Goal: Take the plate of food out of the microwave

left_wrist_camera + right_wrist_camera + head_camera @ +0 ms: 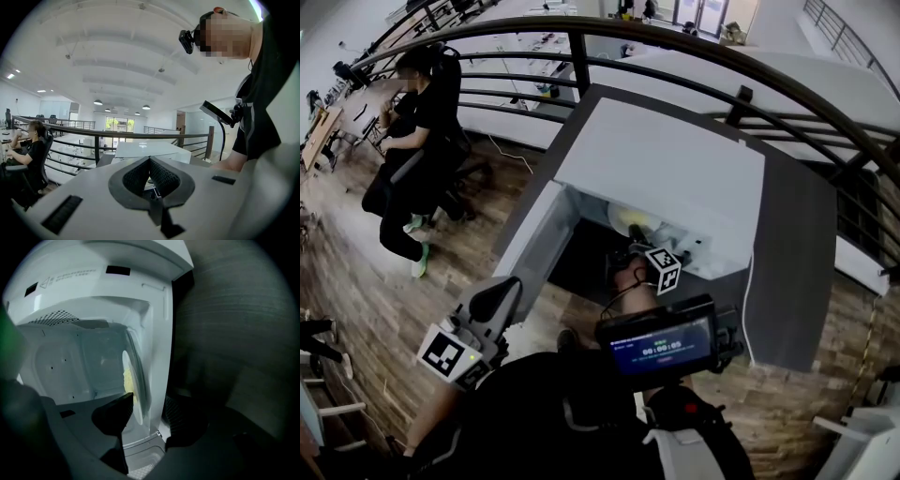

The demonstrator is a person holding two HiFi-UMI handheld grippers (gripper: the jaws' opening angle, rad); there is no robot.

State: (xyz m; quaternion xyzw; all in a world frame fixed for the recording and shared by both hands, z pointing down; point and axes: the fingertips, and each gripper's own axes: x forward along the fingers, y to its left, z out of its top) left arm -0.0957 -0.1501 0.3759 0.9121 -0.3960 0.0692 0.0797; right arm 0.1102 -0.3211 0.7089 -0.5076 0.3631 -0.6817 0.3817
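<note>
The right gripper [635,236] is stretched forward at the end of a bare forearm [629,280] and rolled onto its side, its jaws standing apart (the gap is plain in the right gripper view). The left gripper [492,305] is held low beside the body and tilted upward, jaws pressed together.

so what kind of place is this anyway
Most likely an open-plan office or lab, on an upper mezzanine level. A metal railing runs along the edge with white workstations beyond it, a seated person works nearby, and a white microwave stands on a dark table.
</note>
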